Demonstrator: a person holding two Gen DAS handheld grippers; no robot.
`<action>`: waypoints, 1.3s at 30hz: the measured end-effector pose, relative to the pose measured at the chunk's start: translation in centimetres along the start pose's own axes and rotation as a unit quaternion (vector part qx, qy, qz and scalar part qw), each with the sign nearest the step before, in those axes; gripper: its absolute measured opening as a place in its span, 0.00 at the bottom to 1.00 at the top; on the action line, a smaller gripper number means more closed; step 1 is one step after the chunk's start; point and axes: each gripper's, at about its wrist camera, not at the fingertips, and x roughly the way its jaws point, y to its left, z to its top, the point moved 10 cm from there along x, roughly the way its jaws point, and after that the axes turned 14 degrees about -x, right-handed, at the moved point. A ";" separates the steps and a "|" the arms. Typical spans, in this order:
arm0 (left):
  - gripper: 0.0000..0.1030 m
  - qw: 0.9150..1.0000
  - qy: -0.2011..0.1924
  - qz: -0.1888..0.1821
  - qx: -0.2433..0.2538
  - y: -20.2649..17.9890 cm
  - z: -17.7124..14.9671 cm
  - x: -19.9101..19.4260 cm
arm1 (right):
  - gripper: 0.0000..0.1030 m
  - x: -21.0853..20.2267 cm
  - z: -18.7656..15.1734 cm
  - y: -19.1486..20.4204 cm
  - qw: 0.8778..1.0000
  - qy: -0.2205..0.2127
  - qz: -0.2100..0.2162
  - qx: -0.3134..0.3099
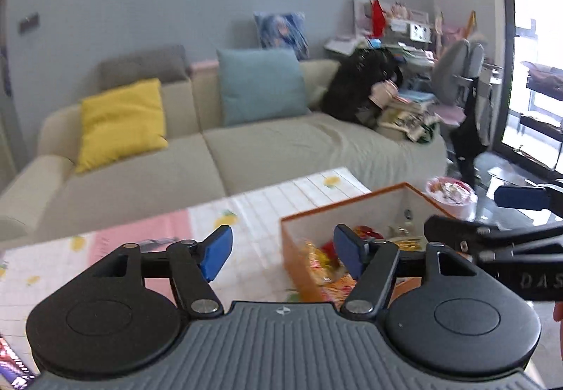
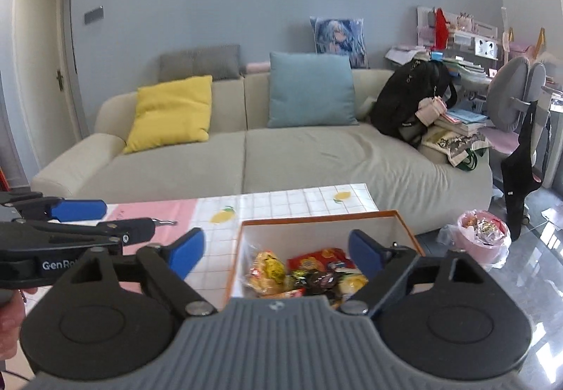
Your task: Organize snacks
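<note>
While both grippers hung above the table: nothing sat between either pair of pads.
Left gripper: jaws spread wide, empty.
Right gripper: jaws spread wide, empty, over the box.
Orange box: open, on the checked tablecloth, near its right edge.
Snacks: piled inside the box.
Behind: beige sofa.

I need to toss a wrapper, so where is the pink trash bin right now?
The pink trash bin stands on the floor at the right of the right wrist view, between the orange box and the sofa's right end.
</note>
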 end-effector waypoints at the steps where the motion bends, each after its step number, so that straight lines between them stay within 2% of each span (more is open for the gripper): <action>1: 0.80 1.000 -0.011 0.006 0.003 0.3 -0.2 -0.4 | 0.92 -0.4 -0.3 0.7 1.000 -0.007 -0.002 -0.002; 2: 0.84 1.000 -0.019 0.012 0.004 0.5 -0.5 -0.8 | 0.93 -0.7 -0.6 1.3 1.000 -0.012 -0.007 -0.005; 5: 0.85 0.999 -0.029 0.036 0.016 1.3 -1.4 -1.3 | 0.95 -1.3 -1.8 3.3 0.999 -0.020 -0.025 -0.030; 7: 0.85 0.999 -0.020 0.045 0.005 2.0 -2.3 -1.1 | 0.95 -1.3 -2.7 4.5 0.998 -0.013 -0.033 -0.045; 10: 0.86 0.999 0.006 0.047 -0.019 3.0 -4.0 -0.3 | 0.95 -1.0 -4.4 5.5 0.998 0.005 -0.028 -0.051; 14: 0.86 0.997 0.044 0.061 -0.027 3.7 -6.4 1.3 | 0.95 -0.3 -6.7 6.1 0.998 0.035 -0.029 -0.052; 19: 0.86 0.994 0.088 0.059 -0.041 4.6 -9.2 2.2 | 0.95 1.0 -9.4 5.0 0.995 0.078 -0.050 -0.039; 25: 0.86 0.987 0.134 0.068 -0.048 5.3 -12.0 3.2 | 0.95 1.8 -12.0 4.1 0.992 0.115 -0.054 -0.008; 29: 0.86 0.985 0.148 0.073 -0.050 5.4 -12.8 3.4 | 0.95 2.1 -12.6 4.4 0.991 0.122 -0.051 -0.007; 39: 0.86 0.985 0.147 0.073 -0.054 5.5 -12.4 3.2 | 0.96 1.9 -12.4 4.7 0.992 0.115 -0.051 -0.008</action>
